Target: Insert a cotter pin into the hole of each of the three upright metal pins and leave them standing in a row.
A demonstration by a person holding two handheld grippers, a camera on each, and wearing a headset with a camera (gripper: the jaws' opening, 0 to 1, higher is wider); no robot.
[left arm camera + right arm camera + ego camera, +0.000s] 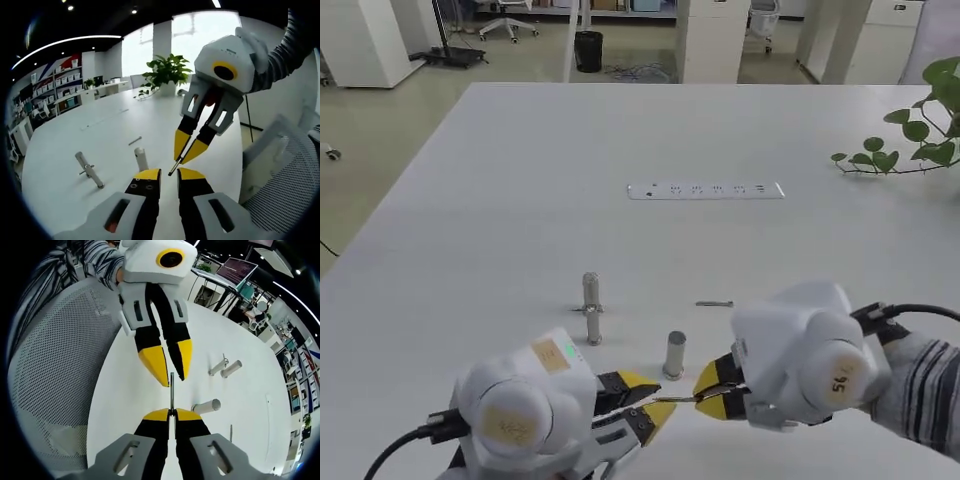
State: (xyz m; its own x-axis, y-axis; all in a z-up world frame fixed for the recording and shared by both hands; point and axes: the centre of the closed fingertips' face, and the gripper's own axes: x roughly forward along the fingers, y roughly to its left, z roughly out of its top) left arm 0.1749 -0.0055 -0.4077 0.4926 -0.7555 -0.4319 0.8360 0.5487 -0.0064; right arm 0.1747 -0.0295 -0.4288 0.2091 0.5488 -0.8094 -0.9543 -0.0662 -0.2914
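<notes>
**Cotter pin pinched between two facing grippers over a white surface**

The surface (520, 180) is a broad, matte white slab in an open office with pale flooring, white pillars and a dark bin (587, 50). A flat white power strip (705, 190) lies across its middle. A leafy plant (920, 130) reaches in at the far right edge.

The right gripper (171, 413) has a white shell, black jaws and yellow tips. It is clenched on a thin, straight cotter pin (171, 390), held above the surface near its front edge. The left gripper (168, 175) faces it with jaws parted, grasping nothing, and the pin's free end sits just at its tips.

The nearest metal pin (675, 354), a smooth steel cylinder, stands upright just beyond the tips. Two farther metal pins (590, 290) stand to its left, one behind the other, with a thin cross-piece showing where they overlap. A loose cotter pin (714, 303) lies flat to their right.

Both gripper views add a grey mesh chair (55, 365) beside the surface. The left gripper view also shows wall shelving (55, 85), and there the two farther pins merge into one line.
</notes>
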